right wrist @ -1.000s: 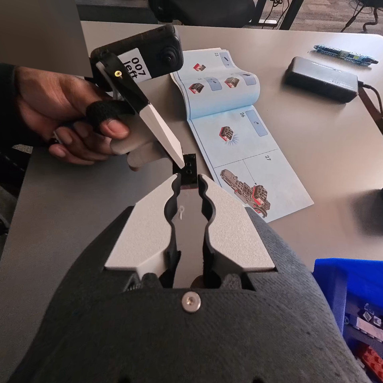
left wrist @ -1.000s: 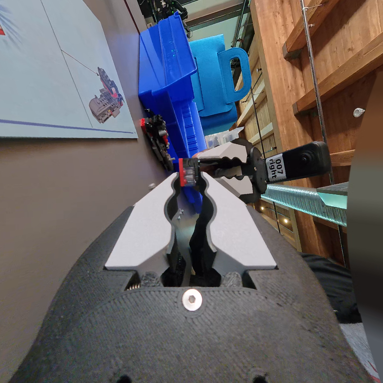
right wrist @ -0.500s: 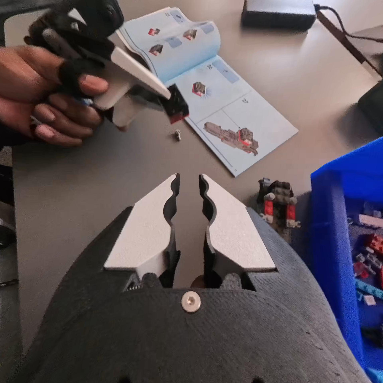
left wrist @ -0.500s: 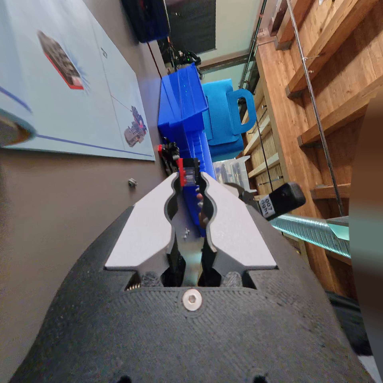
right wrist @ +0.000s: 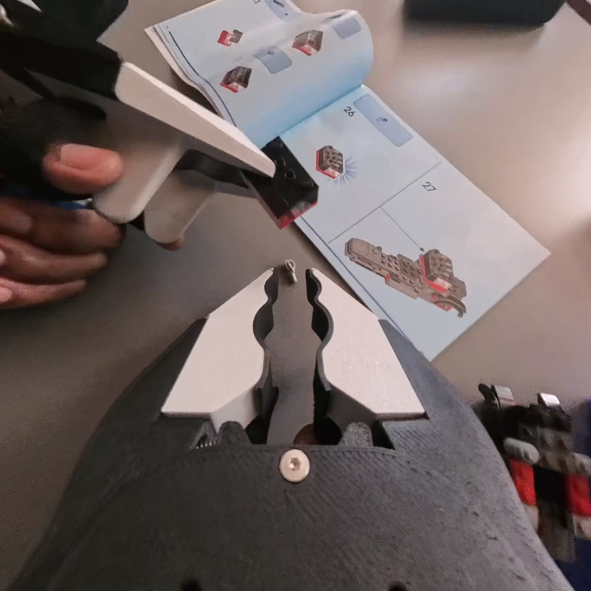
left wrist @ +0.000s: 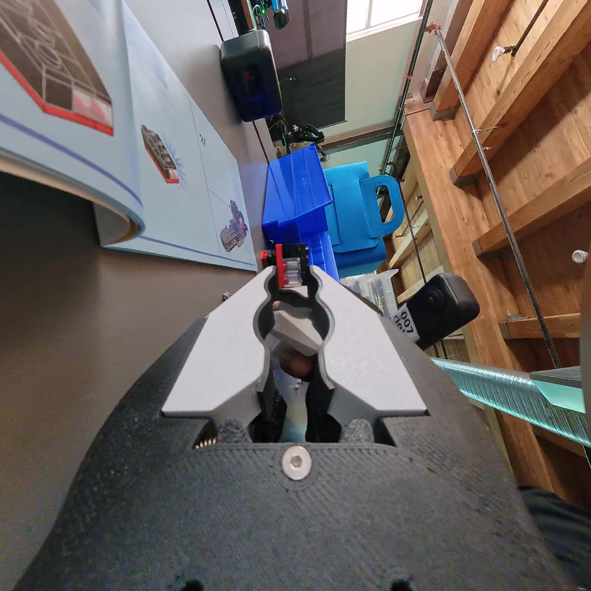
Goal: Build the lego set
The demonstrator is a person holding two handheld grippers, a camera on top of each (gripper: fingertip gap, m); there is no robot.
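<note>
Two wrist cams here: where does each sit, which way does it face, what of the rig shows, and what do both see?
Left wrist view: on the left gripper, rolled sideways low over the grey table, facing the blue plastic bin; its fingers clamp a small black-and-red lego block.
Right wrist view: on the right gripper, looking down at the table; its open fingers frame a tiny grey piece; a hand shows.
Shared: the block, the light-blue instruction booklet, the other gripper.

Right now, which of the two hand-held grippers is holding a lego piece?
The left hand-held gripper: it is shut on the black and red lego block. The right hand-held gripper is open and empty.
</note>
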